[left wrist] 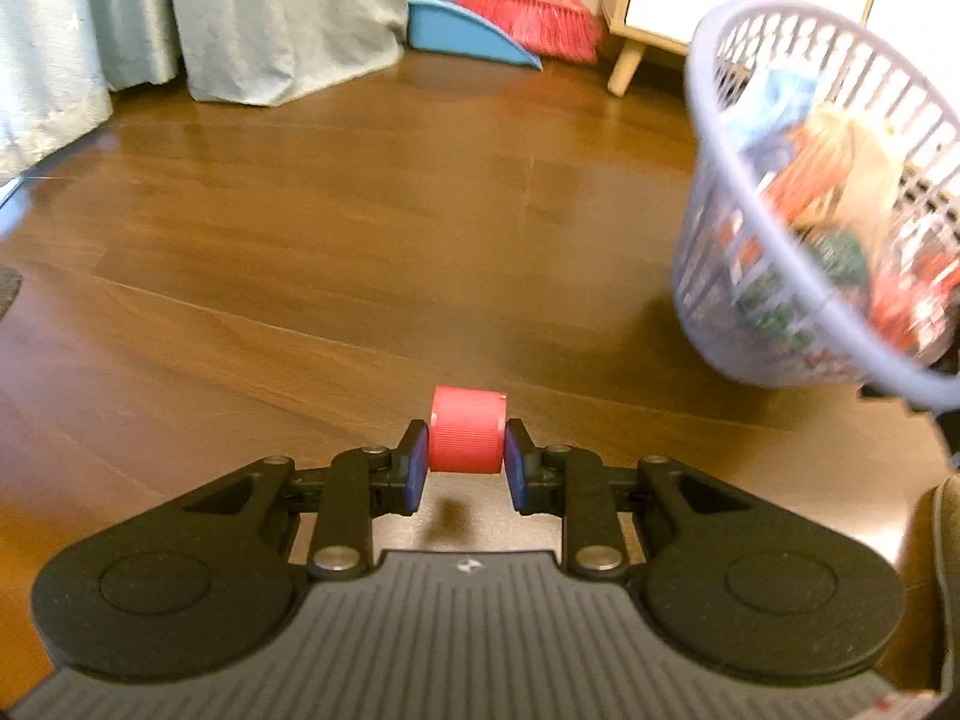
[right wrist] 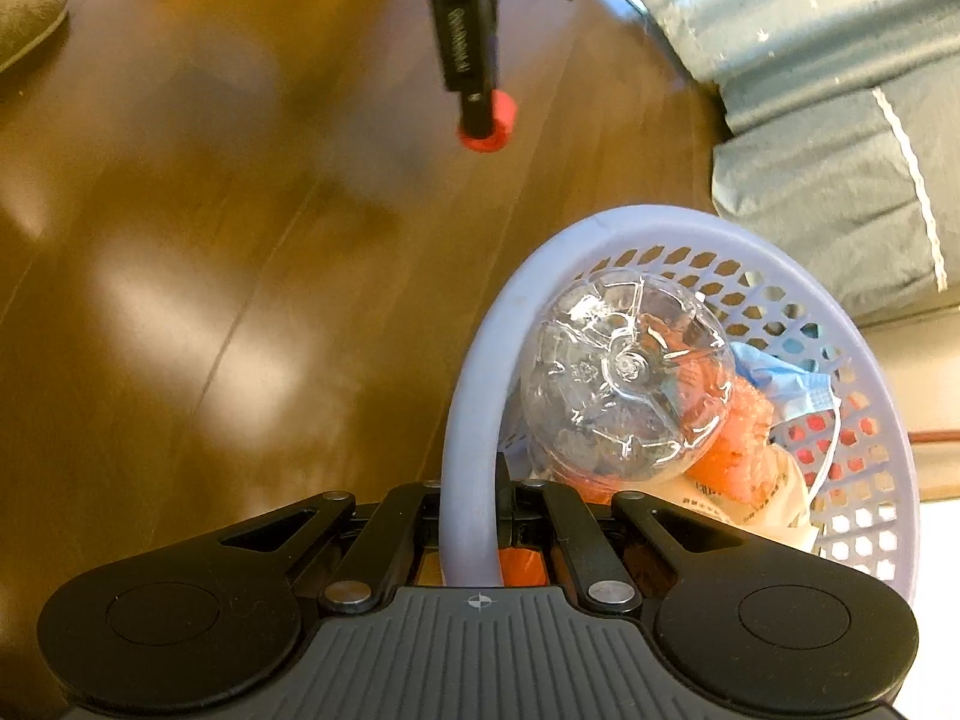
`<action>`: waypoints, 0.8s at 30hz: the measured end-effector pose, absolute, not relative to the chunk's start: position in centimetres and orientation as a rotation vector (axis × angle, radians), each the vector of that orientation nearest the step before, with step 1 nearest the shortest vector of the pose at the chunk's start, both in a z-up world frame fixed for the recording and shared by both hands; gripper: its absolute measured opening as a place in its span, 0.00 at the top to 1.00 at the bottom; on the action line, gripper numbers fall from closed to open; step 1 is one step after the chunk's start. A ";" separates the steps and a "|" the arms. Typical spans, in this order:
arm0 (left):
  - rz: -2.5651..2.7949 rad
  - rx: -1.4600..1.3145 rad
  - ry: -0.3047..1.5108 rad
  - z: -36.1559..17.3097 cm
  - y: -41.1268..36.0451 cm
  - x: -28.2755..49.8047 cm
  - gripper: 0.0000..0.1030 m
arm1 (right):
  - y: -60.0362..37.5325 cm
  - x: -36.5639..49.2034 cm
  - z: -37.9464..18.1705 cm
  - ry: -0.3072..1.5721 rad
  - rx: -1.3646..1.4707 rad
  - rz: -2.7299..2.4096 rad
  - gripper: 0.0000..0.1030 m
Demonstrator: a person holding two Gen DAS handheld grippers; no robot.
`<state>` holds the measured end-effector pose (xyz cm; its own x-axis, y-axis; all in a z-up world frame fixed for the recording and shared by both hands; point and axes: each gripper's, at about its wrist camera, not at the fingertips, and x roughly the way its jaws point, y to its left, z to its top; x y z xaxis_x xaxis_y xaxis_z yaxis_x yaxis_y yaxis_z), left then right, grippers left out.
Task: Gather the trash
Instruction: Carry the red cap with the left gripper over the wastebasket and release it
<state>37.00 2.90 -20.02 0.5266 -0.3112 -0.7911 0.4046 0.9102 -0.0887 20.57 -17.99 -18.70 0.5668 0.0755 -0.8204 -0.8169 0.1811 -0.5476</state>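
Pinching a red bottle cap (left wrist: pixel 467 429) at lower centre of its view, my left gripper (left wrist: pixel 465 462) hangs above the wooden floor (left wrist: pixel 336 228). My right gripper (right wrist: pixel 469 516) is clamped on the lavender basket's rim (right wrist: pixel 465 444); a clear bottle (right wrist: pixel 624 378) and wrappers lie inside.

Wooden floor (left wrist: pixel 360 252) ahead of left gripper (left wrist: pixel 467 456): open, nothing on it up to curtain (left wrist: pixel 270 18), dustpan (left wrist: pixel 468 30) and broom (left wrist: pixel 534 12) at far wall. Basket (left wrist: pixel 840 300) at right, tilted, raised off floor. Basket mouth largely filled by clear bottle (right wrist: pixel 624 384), blue mask (right wrist: pixel 786 384), wrappers; free gap only along far rim. Bedding (right wrist: pixel 840 120) blocks beyond.
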 end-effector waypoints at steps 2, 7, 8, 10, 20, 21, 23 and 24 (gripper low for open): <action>-0.423 0.091 0.909 -18.7 3.7 36.6 0.79 | -17.1 20.3 -18.7 0.734 -1.238 0.743 1.00; -0.406 0.054 0.871 -15.6 5.9 35.6 0.79 | -14.8 19.6 -18.8 0.690 -1.258 0.803 1.00; -0.403 0.052 0.862 -15.0 6.2 35.4 0.79 | -14.4 19.4 -18.8 0.680 -1.260 0.817 1.00; -0.394 0.039 0.847 -13.6 7.0 34.9 0.79 | -13.5 19.1 -18.7 0.658 -1.266 0.844 1.00; -0.390 -0.013 0.791 -7.6 9.3 32.8 0.79 | -9.3 15.7 -17.9 0.507 -1.284 1.039 1.00; -0.390 -0.017 0.787 -7.1 9.4 32.7 0.79 | -9.1 15.2 -17.7 0.492 -1.281 1.062 0.99; -0.392 -0.031 0.777 -6.0 9.5 32.2 0.79 | -8.3 14.8 -17.4 0.465 -1.278 1.107 0.99; -0.394 -0.034 0.772 -5.5 9.5 32.1 0.79 | -8.0 14.6 -17.4 0.454 -1.283 1.126 0.98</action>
